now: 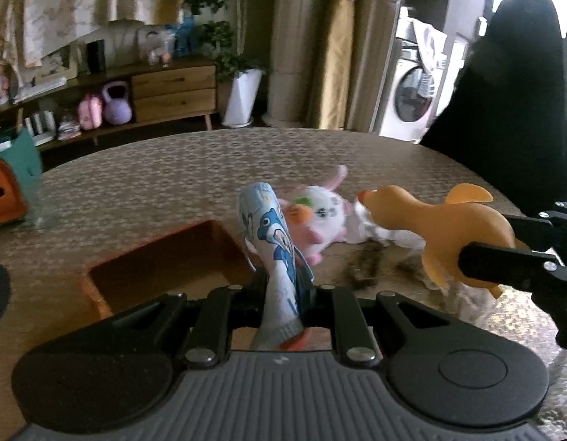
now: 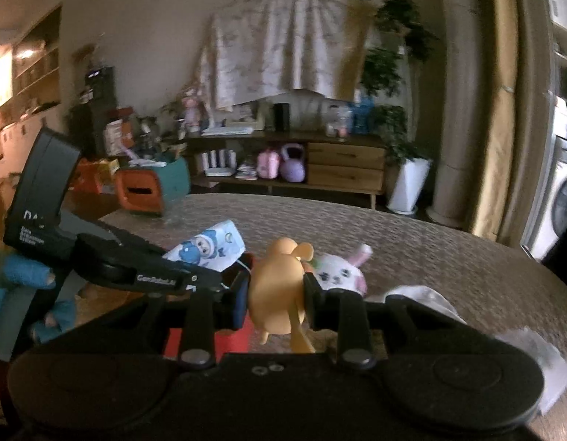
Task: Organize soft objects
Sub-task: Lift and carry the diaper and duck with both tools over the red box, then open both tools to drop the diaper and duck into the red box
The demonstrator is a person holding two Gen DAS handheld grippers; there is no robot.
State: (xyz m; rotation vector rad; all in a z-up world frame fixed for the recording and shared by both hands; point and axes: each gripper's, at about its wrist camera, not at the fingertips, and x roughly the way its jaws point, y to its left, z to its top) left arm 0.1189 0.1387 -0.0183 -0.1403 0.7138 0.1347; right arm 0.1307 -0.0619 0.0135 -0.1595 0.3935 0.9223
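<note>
My left gripper is shut on a blue-and-white cartoon-print sock, held upright above the table next to an open brown box. My right gripper is shut on a soft orange duck toy, which also shows in the left wrist view just right of the sock. A white and pink plush bunny lies on the table behind them; it shows in the right wrist view too. The sock sits left of the duck there.
A white cloth lies on the patterned tablecloth right of the bunny. An orange and teal tissue box stands at the table's left edge. A dark chair back rises at the right. A wooden sideboard is beyond.
</note>
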